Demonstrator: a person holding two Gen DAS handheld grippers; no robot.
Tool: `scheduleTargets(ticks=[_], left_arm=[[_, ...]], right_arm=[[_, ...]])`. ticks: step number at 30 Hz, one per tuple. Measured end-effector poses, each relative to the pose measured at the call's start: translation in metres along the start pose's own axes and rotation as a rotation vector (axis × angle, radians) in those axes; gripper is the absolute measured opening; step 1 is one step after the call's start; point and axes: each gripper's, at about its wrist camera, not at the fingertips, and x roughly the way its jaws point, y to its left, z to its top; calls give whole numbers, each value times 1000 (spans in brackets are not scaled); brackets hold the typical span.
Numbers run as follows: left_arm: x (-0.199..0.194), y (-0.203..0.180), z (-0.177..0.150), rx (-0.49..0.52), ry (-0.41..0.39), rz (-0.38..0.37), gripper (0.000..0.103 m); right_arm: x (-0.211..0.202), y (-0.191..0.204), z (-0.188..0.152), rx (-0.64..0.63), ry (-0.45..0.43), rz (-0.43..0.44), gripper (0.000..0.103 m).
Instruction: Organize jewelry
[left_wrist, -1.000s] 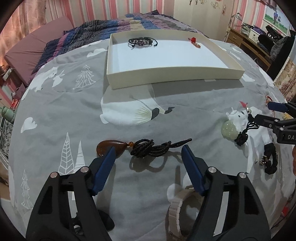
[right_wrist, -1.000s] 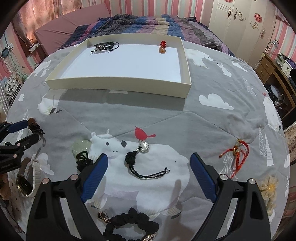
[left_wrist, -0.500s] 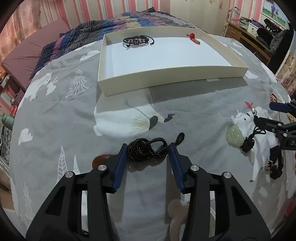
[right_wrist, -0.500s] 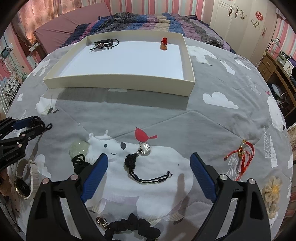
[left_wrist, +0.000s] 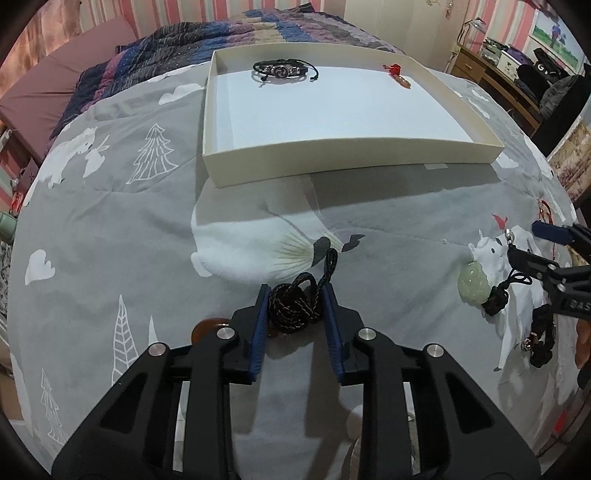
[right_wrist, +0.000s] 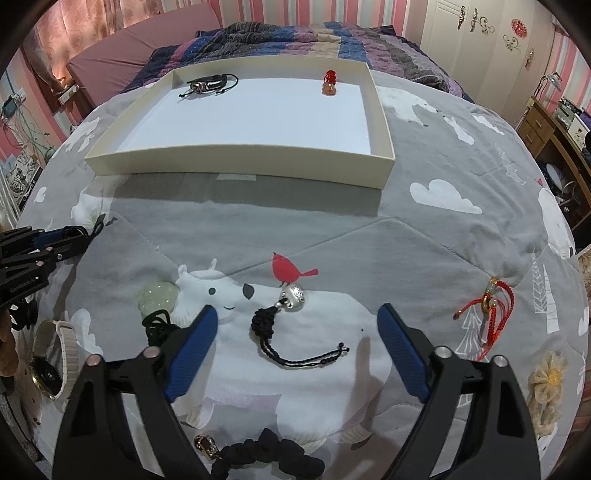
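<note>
My left gripper (left_wrist: 295, 291) is closing, and its blue pads press the bunched black cord (left_wrist: 291, 310) of an amber pendant (left_wrist: 207, 326) lying on the grey bedspread. The pendant shows only partly behind the left finger. My right gripper (right_wrist: 298, 309) has its jaws closing but still wide, hovering around a silver bead pendant (right_wrist: 293, 295) with a black cord (right_wrist: 295, 360); the pads do not touch it. Beyond both stands a shallow cream tray (left_wrist: 332, 155), holding a black bracelet (left_wrist: 282, 70) and a red charm (left_wrist: 399, 75).
On the bedspread lie a pale green jade pendant (right_wrist: 159, 297), a white-strapped watch (right_wrist: 55, 354), a black scrunchie (right_wrist: 266, 454), a red string bracelet (right_wrist: 491, 306) and a cream fabric flower (right_wrist: 546, 384). A striped blanket is heaped behind the tray, and wooden furniture stands to the right.
My left gripper moved forward over the amber pendant and its jaws came together around the black cord, bunching it. The right jaws narrowed a little around the silver pendant.
</note>
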Motion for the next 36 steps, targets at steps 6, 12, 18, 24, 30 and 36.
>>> scheduleTargets(ticks=[6, 12, 18, 24, 30, 36], left_arm=[[1, -1, -1, 0, -2, 4, 26], [1, 0, 0, -13, 5, 4, 25], [-2, 0, 2, -29, 12, 11, 21], [-13, 3, 11, -69, 0, -16, 21], [-40, -1, 40, -76, -59, -38, 20], [-51, 1, 81, -91, -101, -55, 20]], right_arm=[[8, -2, 1, 15, 8, 7, 58], [5, 6, 1, -20, 5, -4, 25], [-2, 8, -1, -24, -4, -5, 11], [-18, -8, 9, 17, -47, 26, 11], [-40, -17, 38, 40, -112, 50, 11], [-52, -17, 89, 42, -165, 71, 11]])
